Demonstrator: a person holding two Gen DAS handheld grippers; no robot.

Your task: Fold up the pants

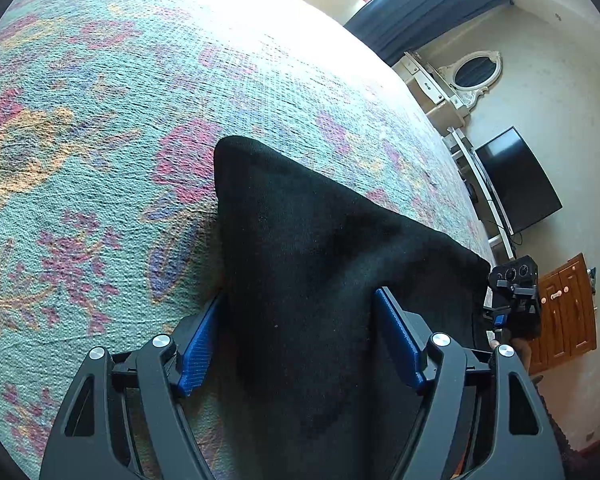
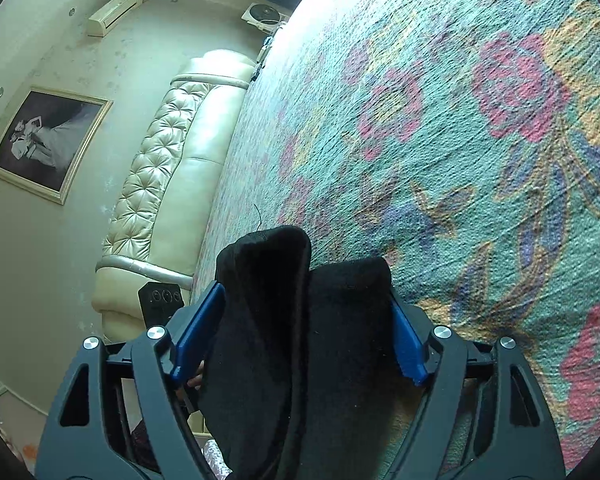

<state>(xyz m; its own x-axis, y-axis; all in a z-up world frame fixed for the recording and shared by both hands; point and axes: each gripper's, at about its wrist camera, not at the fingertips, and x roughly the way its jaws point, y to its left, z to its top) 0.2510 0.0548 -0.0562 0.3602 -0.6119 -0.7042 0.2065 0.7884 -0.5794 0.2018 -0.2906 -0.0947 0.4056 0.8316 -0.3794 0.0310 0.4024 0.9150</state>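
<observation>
Where grippers gape: one pants (image 1: 320, 264).

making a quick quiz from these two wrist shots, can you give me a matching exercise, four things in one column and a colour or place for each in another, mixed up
Things:
1. pants
2. bedspread
3. television
4. framed picture

Descriptions:
A. teal with pink flowers
B. dark screen against the wall, right of the bed
C. black, lying between the open jaws
D. gold frame, on the wall by the headboard

Pairs: 1-C, 2-A, 3-B, 4-D
</observation>
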